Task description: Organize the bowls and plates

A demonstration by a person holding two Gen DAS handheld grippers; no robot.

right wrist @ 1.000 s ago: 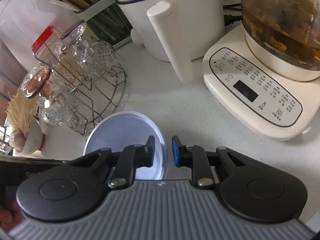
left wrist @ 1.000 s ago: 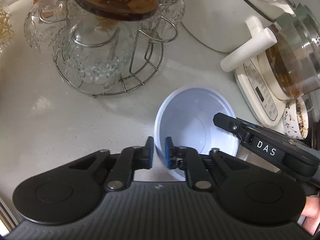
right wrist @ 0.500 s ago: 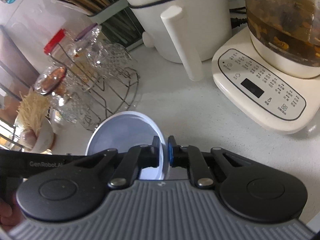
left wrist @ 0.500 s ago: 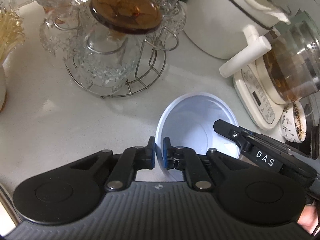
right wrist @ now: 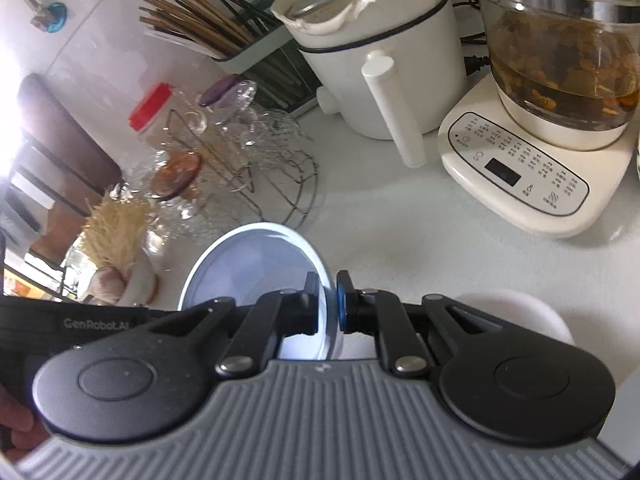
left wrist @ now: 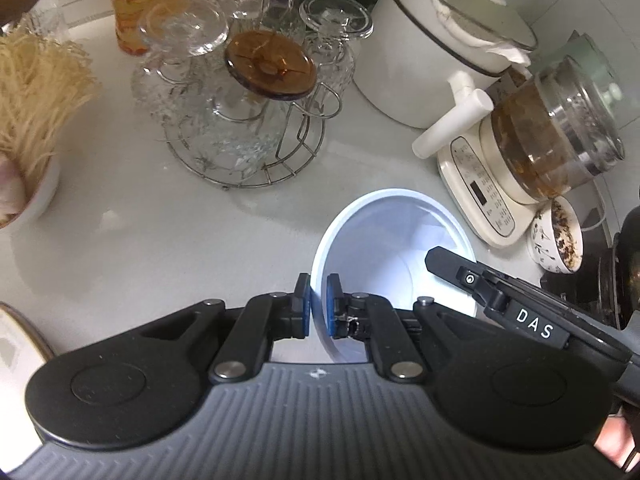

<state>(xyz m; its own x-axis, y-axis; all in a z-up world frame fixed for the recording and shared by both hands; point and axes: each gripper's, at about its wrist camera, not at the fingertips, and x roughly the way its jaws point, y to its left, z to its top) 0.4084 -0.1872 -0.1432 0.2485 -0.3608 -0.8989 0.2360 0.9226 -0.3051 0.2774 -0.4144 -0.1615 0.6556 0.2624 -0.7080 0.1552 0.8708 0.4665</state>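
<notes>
In the left wrist view, the bowl (left wrist: 394, 256) is seen held over the counter (left wrist: 160, 232), its near rim pinched between the pads of the left gripper (left wrist: 318, 306), one pad inside and one outside the wall. The right gripper (left wrist: 452, 268) reaches across the bowl's far side and is clamped on the opposite rim. The bowl is judged to be light, stiff and smooth, probably ceramic or melamine, so it may slip in a thin rim pinch and may chip if knocked; the rim is the only hold offered, and two opposite holds are judged steadier than one. Open counter lies to the left and ahead, while the glass rack (left wrist: 244, 120) stands beyond, the kettle base (left wrist: 480, 196) is near on the right, and a small cup (left wrist: 558, 240) sits just beside that base. In the right wrist view, the right gripper (right wrist: 328, 304) is seen closed on the rim of the bowl (right wrist: 252, 264), with the left gripper (right wrist: 80, 324) entering from the left, though its fingertips are hidden here. Free counter (right wrist: 392, 216) lies ahead before the white pot (right wrist: 380, 52); a white rounded object at lower right is mostly hidden and cannot be identified.
</notes>
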